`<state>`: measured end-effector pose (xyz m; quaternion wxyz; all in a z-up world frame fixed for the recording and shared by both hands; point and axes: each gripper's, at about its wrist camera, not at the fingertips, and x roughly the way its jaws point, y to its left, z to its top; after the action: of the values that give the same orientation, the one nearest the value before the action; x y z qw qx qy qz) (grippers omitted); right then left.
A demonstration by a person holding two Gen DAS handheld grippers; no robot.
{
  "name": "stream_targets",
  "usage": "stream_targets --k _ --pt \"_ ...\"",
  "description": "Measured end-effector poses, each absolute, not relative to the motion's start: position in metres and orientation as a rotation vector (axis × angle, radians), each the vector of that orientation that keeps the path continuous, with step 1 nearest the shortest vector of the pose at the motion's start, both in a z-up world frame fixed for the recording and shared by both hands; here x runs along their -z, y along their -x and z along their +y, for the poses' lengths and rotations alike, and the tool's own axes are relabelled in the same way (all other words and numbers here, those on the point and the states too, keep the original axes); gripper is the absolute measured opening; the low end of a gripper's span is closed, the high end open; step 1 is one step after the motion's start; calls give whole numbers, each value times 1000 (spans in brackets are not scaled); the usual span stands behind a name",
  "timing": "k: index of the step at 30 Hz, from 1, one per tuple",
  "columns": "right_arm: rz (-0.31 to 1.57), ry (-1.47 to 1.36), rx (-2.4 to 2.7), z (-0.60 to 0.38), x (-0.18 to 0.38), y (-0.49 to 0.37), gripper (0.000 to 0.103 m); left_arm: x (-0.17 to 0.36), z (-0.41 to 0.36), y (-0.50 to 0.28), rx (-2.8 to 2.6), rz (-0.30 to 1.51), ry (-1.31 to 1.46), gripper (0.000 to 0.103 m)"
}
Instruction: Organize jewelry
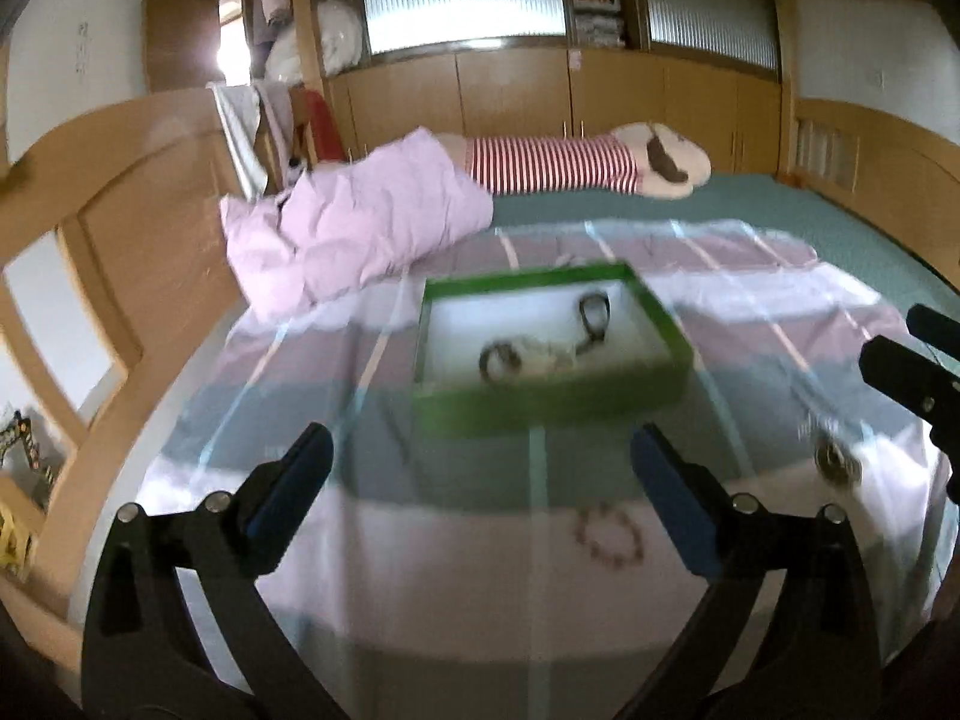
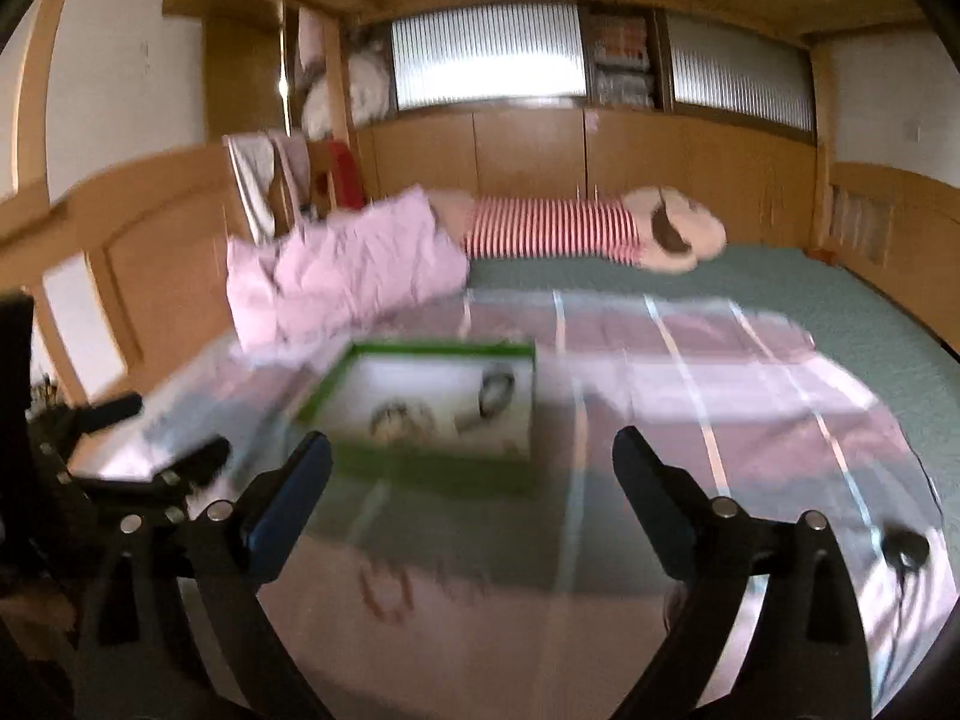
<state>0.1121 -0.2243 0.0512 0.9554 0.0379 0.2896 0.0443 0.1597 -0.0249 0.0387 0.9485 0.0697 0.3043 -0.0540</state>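
A green shallow box (image 1: 549, 405) with a white inside lies on the striped bedspread; it also shows in the right wrist view (image 2: 432, 474). Inside it lie a dark bracelet (image 1: 500, 360), a dark looped piece (image 1: 594, 312) and a pale piece. A beaded bracelet (image 1: 609, 537) lies on the spread in front of the box, between my left gripper's (image 1: 480, 468) open, empty jaws. Another dark piece (image 1: 837, 462) lies to the right. My right gripper (image 2: 471, 474) is open and empty, just before the box; a blurred reddish bracelet (image 2: 384, 591) lies below it.
A pink quilt (image 1: 354, 222) and a striped plush toy (image 1: 576, 165) lie farther back on the bed. A wooden headboard (image 1: 120, 198) runs along the left. A dark object with a cord (image 2: 903, 549) lies at the right of the spread. Wooden cabinets line the far wall.
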Motion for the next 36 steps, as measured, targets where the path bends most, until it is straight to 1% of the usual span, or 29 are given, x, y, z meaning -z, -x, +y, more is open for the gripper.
stream_targets --k 3,7,17,19,20,23,25,26,27,29,34,36 --pt "614 -84 -101 -222 -42 -106 93 -30 -20 -143 149 671 -95 98" --pt "660 -35 -83 -209 -27 -101 93 -24 -20 -129 172 684 -86 98" --pt "640 -35 -58 -211 -28 -107 93 10 -31 -146 169 782 -90 98" --pt "646 -42 -56 -213 -29 -109 93 17 -34 -151 187 801 -79 96" --pt "652 -46 -55 -215 -29 -110 93 24 -37 -158 194 818 -73 94" --pt "669 -50 -34 -220 -28 -114 93 37 -44 -172 202 847 -73 80" --pt "689 -72 -26 -226 -26 -118 93 51 -50 -183 197 870 -77 68" --pt "695 -80 -25 -228 -26 -120 93 59 -54 -188 210 889 -80 56" --pt "697 -84 -23 -229 -25 -121 93 66 -58 -192 221 905 -87 47" --pt "702 -89 -22 -233 -24 -123 93 84 -73 -200 237 935 -137 45" --pt "732 -97 -20 -241 -17 -132 93 111 -98 -215 228 958 -221 44" --pt "742 -90 -22 -241 -13 -134 93 121 -103 -224 229 982 -218 39"
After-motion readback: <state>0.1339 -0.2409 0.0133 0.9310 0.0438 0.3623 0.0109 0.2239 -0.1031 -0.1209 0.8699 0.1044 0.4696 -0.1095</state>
